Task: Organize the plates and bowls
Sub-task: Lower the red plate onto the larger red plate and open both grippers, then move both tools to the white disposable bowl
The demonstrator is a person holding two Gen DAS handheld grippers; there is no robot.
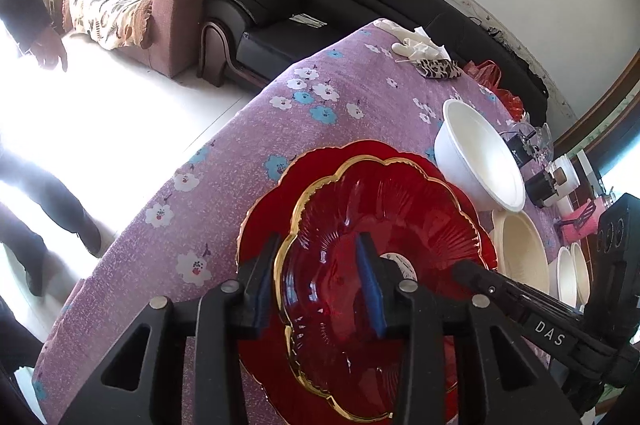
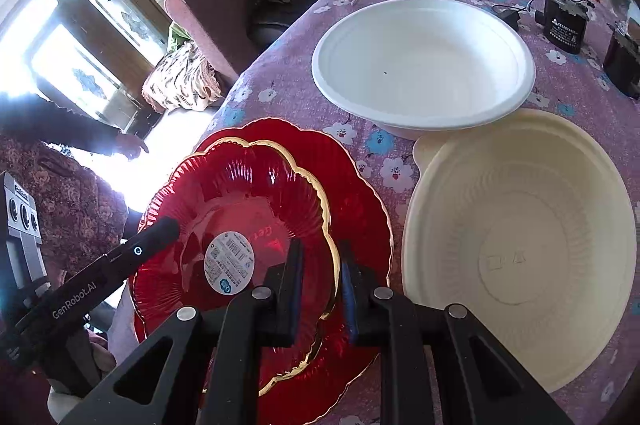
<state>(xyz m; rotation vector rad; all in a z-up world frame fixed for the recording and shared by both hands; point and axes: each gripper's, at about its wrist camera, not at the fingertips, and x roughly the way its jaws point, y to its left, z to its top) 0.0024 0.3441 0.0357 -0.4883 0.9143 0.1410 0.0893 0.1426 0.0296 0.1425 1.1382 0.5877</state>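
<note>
On the tablecloth [image 2: 280,81]: two red plates [image 2: 256,193], four bowls [image 2: 424,61].

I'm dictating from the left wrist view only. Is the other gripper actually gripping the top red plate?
Observer: Yes. The right gripper is closed on the gold rim of the upper red plate, on the side nearest the cream bowl.
Operator: Anything inside that cream bowl?
Observer: Nothing. Its floor shows only moulded rings and small embossed marks.
Operator: What's the white patch in the plate's middle?
Observer: A round printed sticker, fully visible here, at the centre of the upper red plate.
</note>
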